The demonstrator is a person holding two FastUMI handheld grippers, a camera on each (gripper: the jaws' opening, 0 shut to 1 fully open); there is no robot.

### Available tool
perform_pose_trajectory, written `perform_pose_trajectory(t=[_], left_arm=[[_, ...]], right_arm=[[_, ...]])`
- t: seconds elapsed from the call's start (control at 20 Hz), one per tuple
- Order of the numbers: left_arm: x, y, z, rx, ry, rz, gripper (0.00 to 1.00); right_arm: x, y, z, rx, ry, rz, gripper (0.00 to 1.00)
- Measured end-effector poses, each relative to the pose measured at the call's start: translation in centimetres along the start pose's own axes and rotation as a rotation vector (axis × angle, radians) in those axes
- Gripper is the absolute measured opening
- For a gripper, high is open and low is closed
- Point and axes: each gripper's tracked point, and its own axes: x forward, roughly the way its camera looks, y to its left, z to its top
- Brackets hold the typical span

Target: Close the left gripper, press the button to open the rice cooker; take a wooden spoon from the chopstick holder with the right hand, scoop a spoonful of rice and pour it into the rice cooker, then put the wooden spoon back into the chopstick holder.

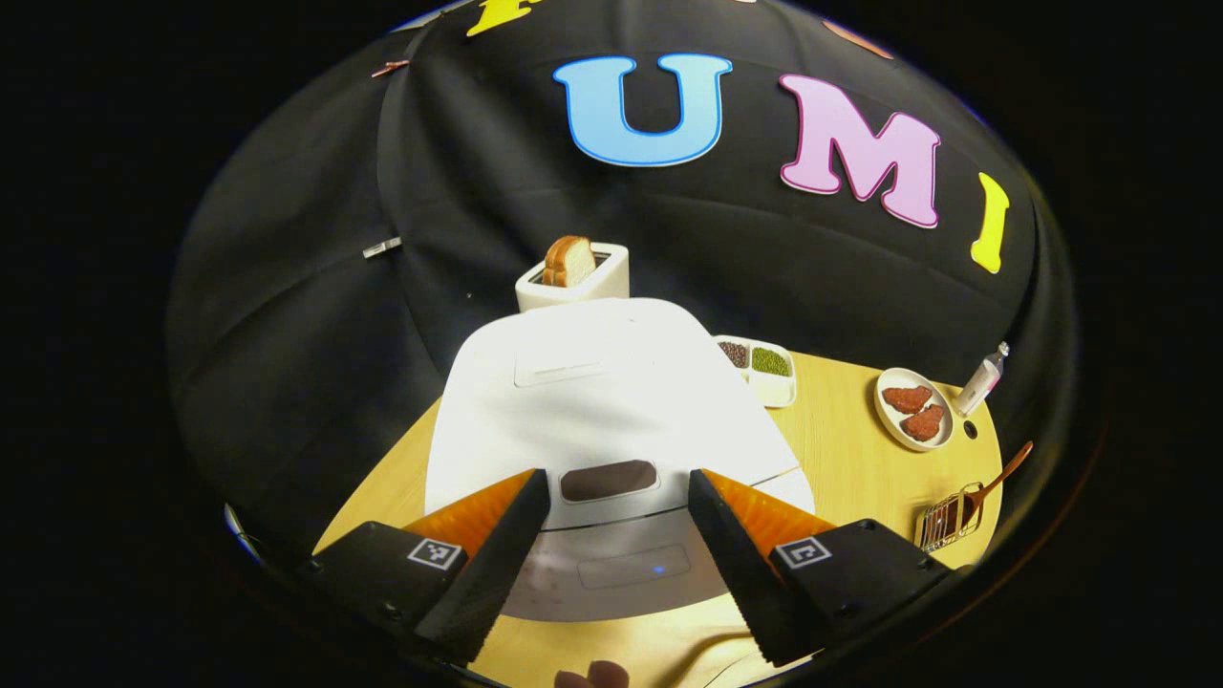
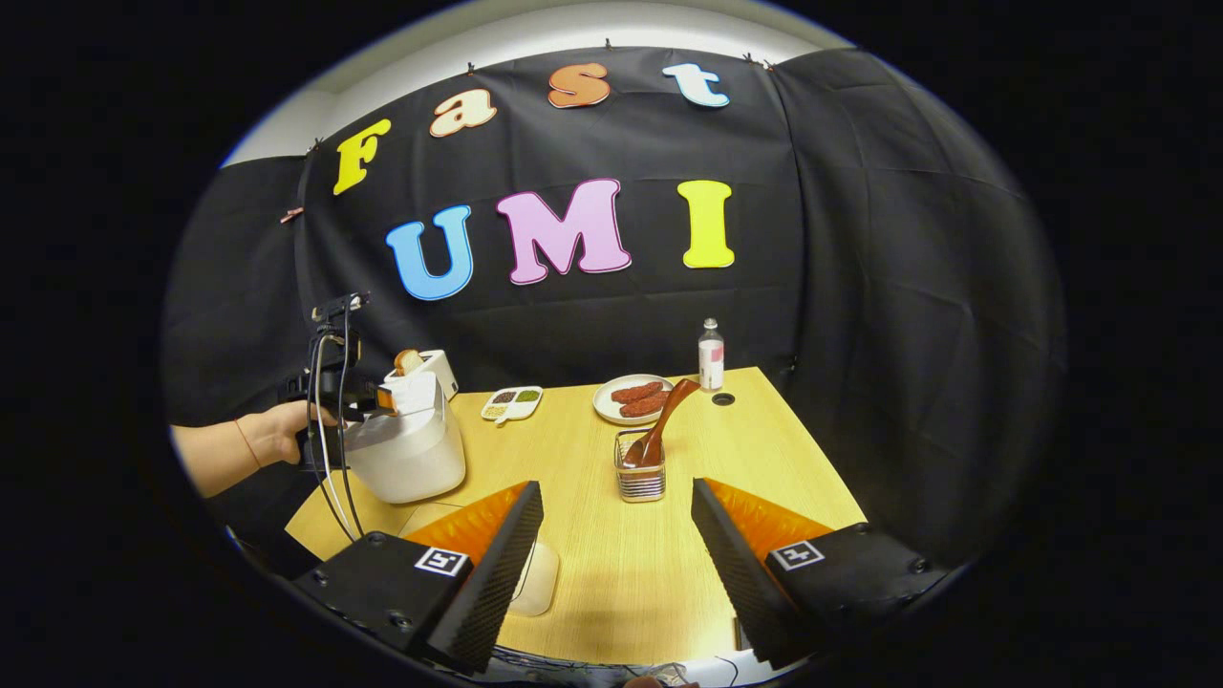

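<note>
While the left tool (image 1: 619,521) hangs wide open and empty over the rice cooker (image 1: 602,420), probably lining up its button (image 1: 609,480), the right tool (image 2: 616,535) gapes empty, wooden spoon (image 2: 659,425) at twelve o'clock.

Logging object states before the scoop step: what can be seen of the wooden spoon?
The wooden spoon is brown wood, with a long slim handle. It stands bowl-down in the chopstick holder, a small see-through ribbed container near the middle of the yellow table. The handle leans up and away toward the plate side. Nothing grips it; the right tongs are open and well short of it. In the left gripper view it shows small at the table's edge.
</note>
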Motion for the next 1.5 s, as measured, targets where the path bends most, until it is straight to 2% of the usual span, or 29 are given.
perform_pose_trajectory(t=[0.25,0.45,0.6,0.75,1.1,1.3,1.5], left_arm=[[0.2,-0.1,0.0,0.043,0.036,-0.006,1.0],[-0.1,0.0,0.8,0.049,-0.019,-0.016,1.0],[-0.7,0.1,2.4,0.096,-0.086,-0.016,0.96],[-0.4,0.1,2.6,0.128,-0.074,-0.013,0.96],[-0.9,0.2,3.0,0.098,-0.093,-0.003,0.96],[-2.8,0.0,4.1,0.046,-0.163,-0.048,0.96],[-7.6,-0.4,5.7,-0.025,-0.302,-0.14,0.96]], right_arm=[[0.1,0.4,-0.4,0.013,0.005,0.002,0.99],[0.2,0.5,0.2,0.013,-0.007,-0.005,0.99],[0.2,0.3,0.7,0.019,-0.024,-0.013,0.99],[0.2,0.0,1.2,0.025,-0.039,-0.027,0.99],[-0.1,-0.3,1.3,0.051,-0.062,-0.03,0.98],[0.3,0.0,0.7,0.027,-0.041,-0.016,0.99],[0.7,0.8,1.8,0.027,-0.056,0.005,0.99]])
